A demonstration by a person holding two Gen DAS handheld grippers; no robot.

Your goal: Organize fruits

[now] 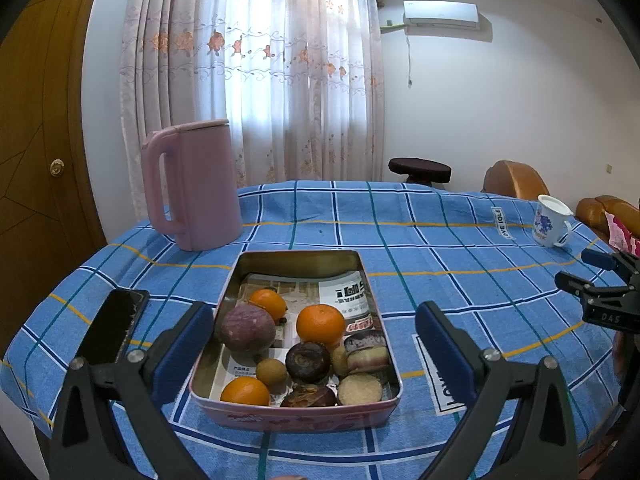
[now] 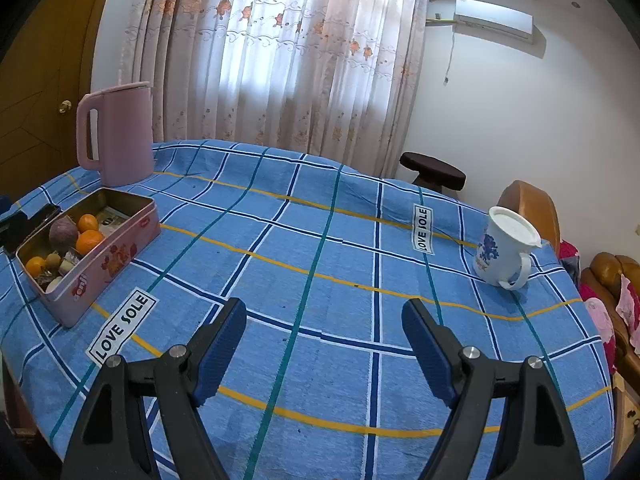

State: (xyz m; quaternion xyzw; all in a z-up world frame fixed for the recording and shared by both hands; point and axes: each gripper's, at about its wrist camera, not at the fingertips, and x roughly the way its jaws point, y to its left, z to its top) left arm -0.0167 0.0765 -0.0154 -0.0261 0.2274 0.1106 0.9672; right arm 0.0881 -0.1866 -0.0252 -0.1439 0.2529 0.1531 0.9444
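A pink rectangular tin (image 1: 296, 414) sits on the blue checked tablecloth and holds several fruits: oranges (image 1: 321, 323), a purple round fruit (image 1: 248, 330), dark brown ones (image 1: 307, 361) and small tan ones. My left gripper (image 1: 314, 348) is open, its blue fingers either side of the tin's near end, empty. The tin also shows at the left of the right wrist view (image 2: 108, 256). My right gripper (image 2: 324, 344) is open and empty over bare cloth; it also shows at the right edge of the left wrist view (image 1: 592, 276).
A pink kettle (image 1: 192, 184) stands behind the tin at the back left. A black phone (image 1: 114, 326) lies left of the tin. A white mug with blue print (image 2: 502, 248) stands at the far right near the table edge. Chairs and a stool stand beyond the table.
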